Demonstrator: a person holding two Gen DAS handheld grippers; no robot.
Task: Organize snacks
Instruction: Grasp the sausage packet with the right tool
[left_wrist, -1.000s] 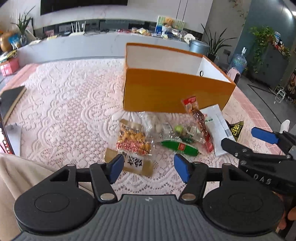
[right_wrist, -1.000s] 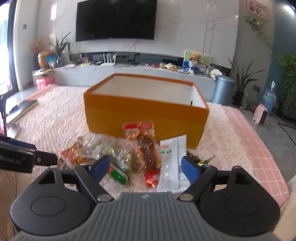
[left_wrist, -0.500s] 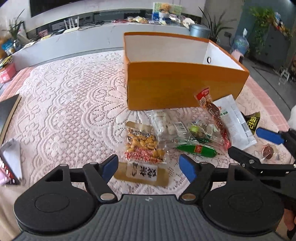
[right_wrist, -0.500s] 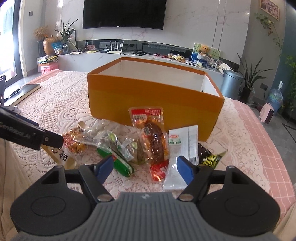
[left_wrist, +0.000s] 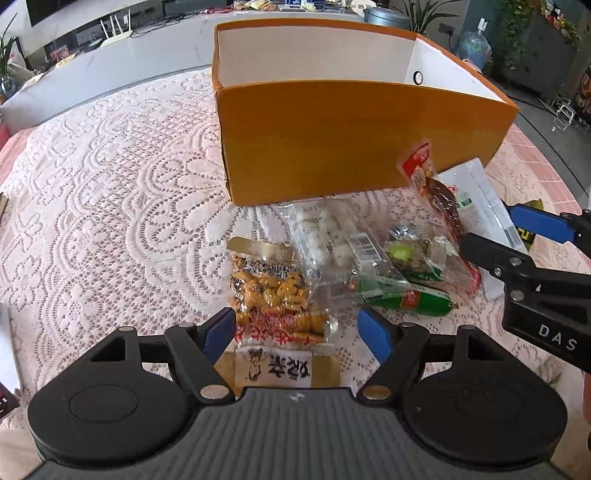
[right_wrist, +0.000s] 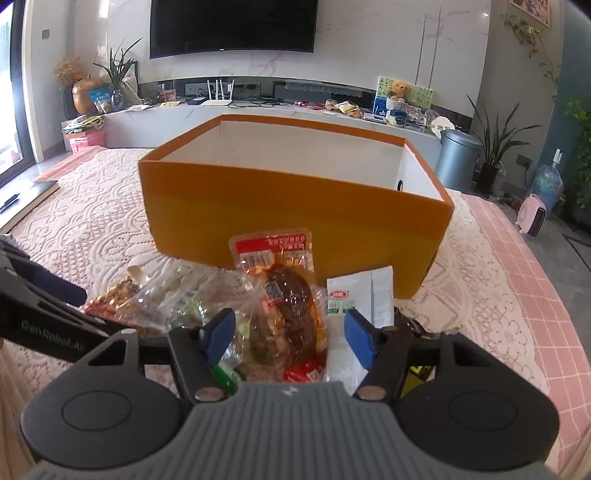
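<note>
An open orange box (left_wrist: 332, 136) with a white inside stands on the lace cloth, also in the right wrist view (right_wrist: 280, 210). Several snack packs lie in front of it. My left gripper (left_wrist: 297, 330) is open, its fingers on either side of an orange nut-mix pack (left_wrist: 277, 299). Beside that lie a clear pack of white sweets (left_wrist: 325, 236) and a green sausage (left_wrist: 406, 297). My right gripper (right_wrist: 290, 338) is open over a red pack of braised meat (right_wrist: 286, 302); a white sachet (right_wrist: 354, 306) lies to its right.
The right gripper's fingers (left_wrist: 535, 221) reach in from the right edge of the left wrist view. A black-and-yellow sachet (right_wrist: 415, 373) lies under the right finger. The pink table edge (right_wrist: 535, 295) runs on the right. A book (right_wrist: 26, 195) lies far left.
Both grippers have moved forward and down onto the snack pile. The left one now straddles the nut-mix pack, the right one the red meat pack. Both stay open.
</note>
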